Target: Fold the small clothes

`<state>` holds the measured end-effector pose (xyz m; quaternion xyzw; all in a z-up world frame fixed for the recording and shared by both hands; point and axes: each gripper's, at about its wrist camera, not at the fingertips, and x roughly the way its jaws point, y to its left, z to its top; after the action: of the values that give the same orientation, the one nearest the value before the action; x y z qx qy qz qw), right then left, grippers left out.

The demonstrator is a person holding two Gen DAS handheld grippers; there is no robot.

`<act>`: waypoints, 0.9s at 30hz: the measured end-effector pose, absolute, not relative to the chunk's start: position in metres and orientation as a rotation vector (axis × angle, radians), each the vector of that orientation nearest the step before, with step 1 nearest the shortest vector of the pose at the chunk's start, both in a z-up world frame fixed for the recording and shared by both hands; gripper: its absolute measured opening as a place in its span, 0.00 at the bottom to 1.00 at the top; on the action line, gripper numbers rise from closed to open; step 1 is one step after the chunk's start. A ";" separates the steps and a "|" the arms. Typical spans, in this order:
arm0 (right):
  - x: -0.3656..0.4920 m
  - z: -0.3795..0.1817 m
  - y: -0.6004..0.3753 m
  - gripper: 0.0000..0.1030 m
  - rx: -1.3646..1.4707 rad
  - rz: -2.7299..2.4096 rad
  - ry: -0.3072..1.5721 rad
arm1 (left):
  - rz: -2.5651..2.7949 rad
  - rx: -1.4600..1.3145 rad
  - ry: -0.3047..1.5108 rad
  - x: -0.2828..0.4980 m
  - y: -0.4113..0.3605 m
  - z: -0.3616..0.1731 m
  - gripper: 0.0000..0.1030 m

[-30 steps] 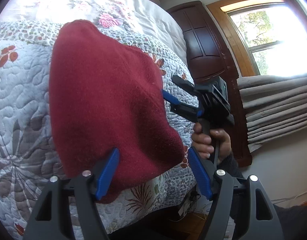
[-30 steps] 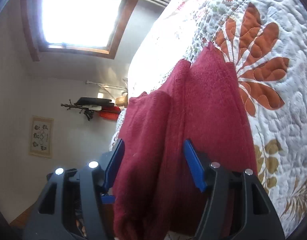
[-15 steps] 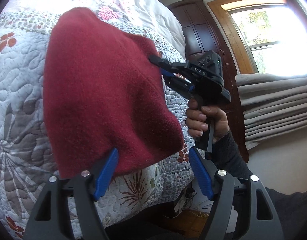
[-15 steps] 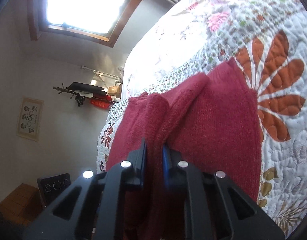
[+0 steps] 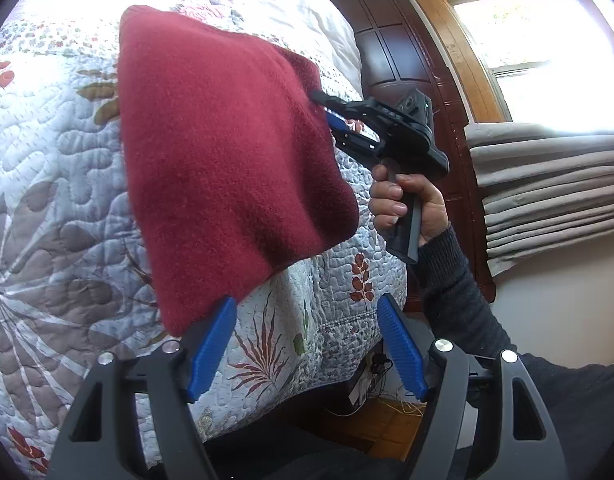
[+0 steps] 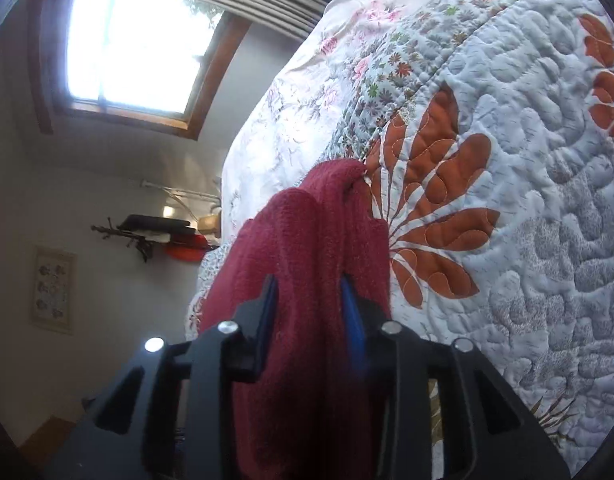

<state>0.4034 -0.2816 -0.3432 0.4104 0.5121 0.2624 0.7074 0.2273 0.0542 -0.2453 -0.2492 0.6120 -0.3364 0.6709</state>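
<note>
Left hand-held gripper sat nearest the lens, blue pads spread wide, gripping nothing; the low corner of the red garment hung just beside its left pad, contact uncertain. Right hand-held gripper had its pads drawn in close on a bunched fold of the same garment, cloth pinched between them, at the garment's far edge as seen from the left wrist. A hand in a dark sleeve held that gripper's handle. The garment lay on the quilt, near the bed's edge, partly lifted and folded over itself. It looked a thick, fuzzy fleece or knit: judged soft, light, limp, not fragile, and grippy rather than slick, so a pinch should hold, though layers may bunch and a single layer may be hard to separate. Best holds appeared to be corners and hem edges; the free low corner beside the left gripper seemed the natural one. The quilt was padded, stitched with leaf patterns, likely giving some drag to sliding cloth. Beyond the garment lay floral bedding. Farther off stood a dark wooden headboard, grey gathered curtains, and a bright wood-framed window. Below the bed's edge, cables lay on a wood floor.
</note>
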 end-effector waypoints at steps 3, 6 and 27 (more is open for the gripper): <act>0.379 -0.332 -0.286 0.37 0.886 0.611 1.134 | -0.755 -0.565 1.377 0.227 0.059 -0.245 0.71; 0.352 -0.327 -0.279 0.45 0.875 0.691 1.152 | -0.760 -0.577 1.376 0.226 0.061 -0.245 0.71; 0.298 -0.344 -0.311 0.48 0.862 0.631 1.166 | -0.768 -0.592 1.357 0.226 0.060 -0.234 0.71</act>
<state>0.2983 -0.3110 -0.3442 0.3873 0.5241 0.2838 0.7034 0.2258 0.0602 -0.2344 -0.2629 0.6026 -0.3410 0.6719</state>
